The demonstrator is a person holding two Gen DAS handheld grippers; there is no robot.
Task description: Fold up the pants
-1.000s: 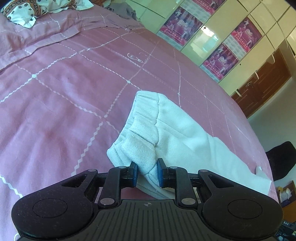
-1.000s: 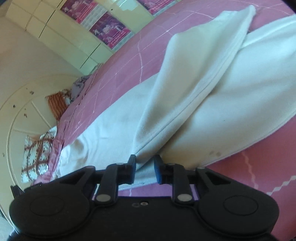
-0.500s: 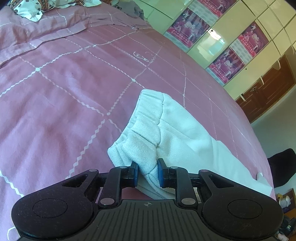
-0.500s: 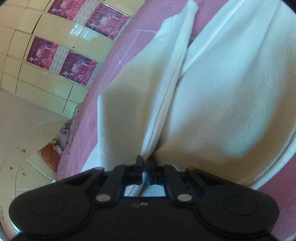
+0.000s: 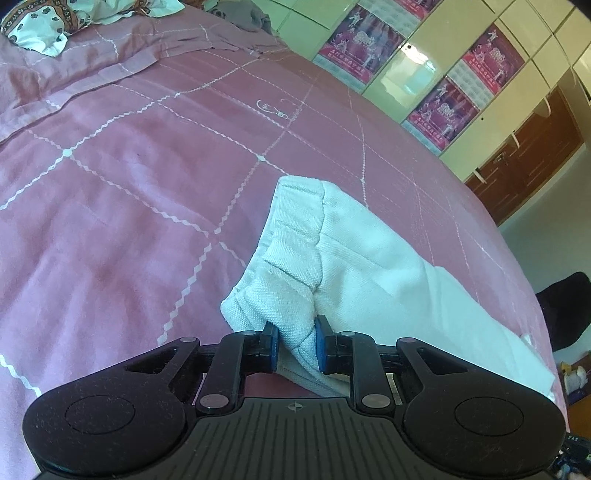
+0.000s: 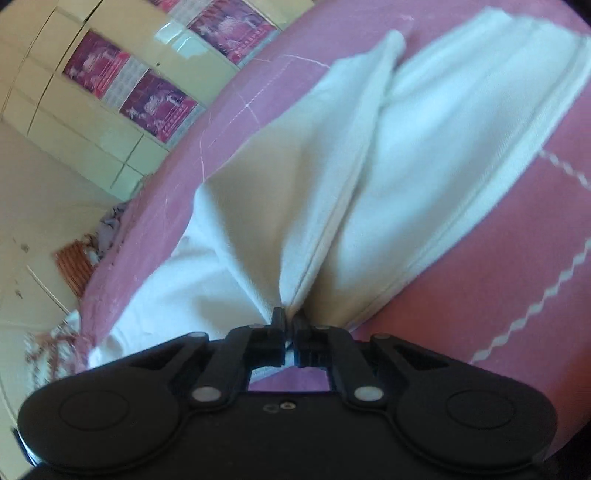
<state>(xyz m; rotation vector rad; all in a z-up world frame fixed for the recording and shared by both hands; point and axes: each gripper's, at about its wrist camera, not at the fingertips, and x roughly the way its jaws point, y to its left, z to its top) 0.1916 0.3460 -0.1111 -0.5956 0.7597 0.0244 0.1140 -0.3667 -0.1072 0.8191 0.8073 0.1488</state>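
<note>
White pants (image 5: 362, 254) lie on a pink bedspread (image 5: 122, 192). In the left wrist view my left gripper (image 5: 295, 345) is shut on the bunched elastic waistband and holds it a little above the bed. In the right wrist view the pants (image 6: 424, 155) stretch away with one leg folded over the other. My right gripper (image 6: 289, 332) is shut on the hem end of the pants, the cloth pinched between its fingertips.
The pink bedspread (image 6: 498, 258) has white zigzag lines. Pillows and crumpled cloth (image 5: 44, 26) lie at the bed's far end. Cream cupboards with purple posters (image 5: 439, 110) stand beyond the bed, with brown doors (image 5: 528, 162) to the right.
My right gripper has closed on the pants hem and pulled it up, so the legs now hang taut from it. My left gripper keeps its hold on the waistband, shifted only slightly.
</note>
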